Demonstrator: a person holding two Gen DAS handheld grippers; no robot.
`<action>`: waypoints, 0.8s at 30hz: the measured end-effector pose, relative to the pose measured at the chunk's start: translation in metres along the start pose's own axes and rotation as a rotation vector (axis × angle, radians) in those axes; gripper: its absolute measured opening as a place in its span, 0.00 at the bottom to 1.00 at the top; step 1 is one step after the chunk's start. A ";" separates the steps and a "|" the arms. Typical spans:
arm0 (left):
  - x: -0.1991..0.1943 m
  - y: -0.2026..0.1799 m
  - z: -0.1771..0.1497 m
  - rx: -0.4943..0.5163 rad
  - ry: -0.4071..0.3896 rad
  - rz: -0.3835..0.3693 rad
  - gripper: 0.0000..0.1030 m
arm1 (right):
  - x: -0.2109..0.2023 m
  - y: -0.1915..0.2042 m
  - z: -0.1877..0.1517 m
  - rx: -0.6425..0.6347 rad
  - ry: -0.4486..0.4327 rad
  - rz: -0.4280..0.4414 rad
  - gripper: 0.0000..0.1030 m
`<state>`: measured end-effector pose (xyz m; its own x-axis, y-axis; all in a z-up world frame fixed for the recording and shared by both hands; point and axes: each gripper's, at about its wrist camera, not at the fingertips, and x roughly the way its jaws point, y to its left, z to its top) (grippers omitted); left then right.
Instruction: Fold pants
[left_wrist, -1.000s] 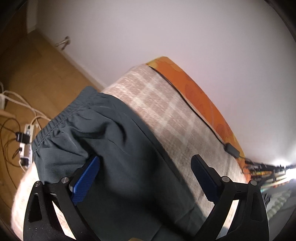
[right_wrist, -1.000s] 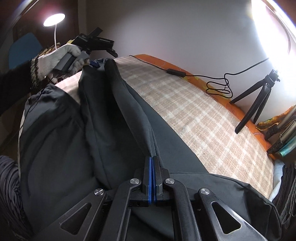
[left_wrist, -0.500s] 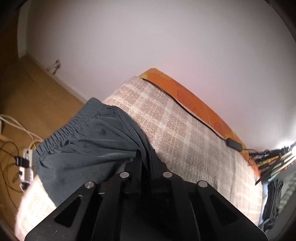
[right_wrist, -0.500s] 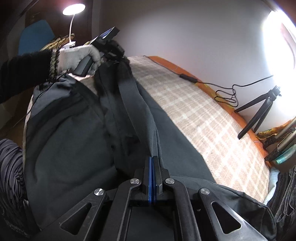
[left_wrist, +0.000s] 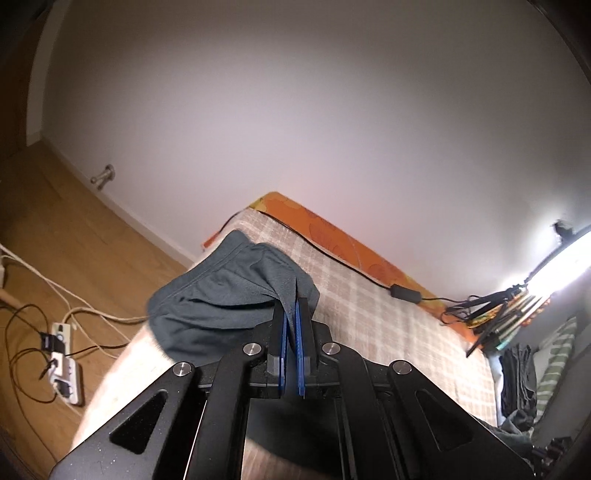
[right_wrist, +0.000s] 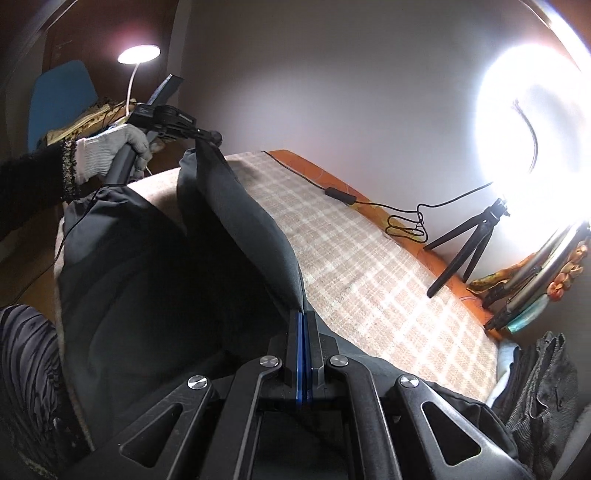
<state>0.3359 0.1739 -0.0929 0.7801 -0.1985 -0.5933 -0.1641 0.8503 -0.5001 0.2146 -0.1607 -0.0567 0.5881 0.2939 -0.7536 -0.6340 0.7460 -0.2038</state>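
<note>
Dark grey pants (right_wrist: 155, 280) lie on a bed with a beige plaid cover (right_wrist: 362, 266). My right gripper (right_wrist: 303, 314) is shut on a raised fold of the pants. The fold runs taut up to my left gripper (right_wrist: 207, 137), held in a white-gloved hand at the far end. In the left wrist view my left gripper (left_wrist: 292, 310) is shut on the pants (left_wrist: 229, 295) near the elastic waistband, lifting the cloth off the cover (left_wrist: 369, 317).
A black tripod (right_wrist: 469, 243) and cable (right_wrist: 402, 221) sit at the bed's far edge by the wall. A ring light (right_wrist: 532, 110) glares at right. A power strip (left_wrist: 64, 363) with cords lies on the wood floor. Folded clothes (right_wrist: 535, 384) are stacked at right.
My left gripper shut on the pants near the waistband and lifted them. My right gripper stayed shut and rose too, pulling the fold taut above the bed.
</note>
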 end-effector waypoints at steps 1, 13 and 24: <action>-0.009 0.002 -0.003 -0.007 -0.007 -0.010 0.02 | -0.004 0.004 0.000 -0.007 0.001 -0.003 0.00; -0.109 0.028 -0.080 -0.058 -0.069 -0.067 0.02 | -0.054 0.039 -0.033 0.016 0.019 -0.027 0.00; -0.124 0.077 -0.163 -0.252 -0.009 -0.127 0.04 | -0.048 0.070 -0.087 0.037 0.132 0.000 0.00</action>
<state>0.1280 0.1845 -0.1612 0.8091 -0.2907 -0.5108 -0.2084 0.6707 -0.7118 0.0978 -0.1746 -0.0891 0.5153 0.2143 -0.8298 -0.6135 0.7683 -0.1826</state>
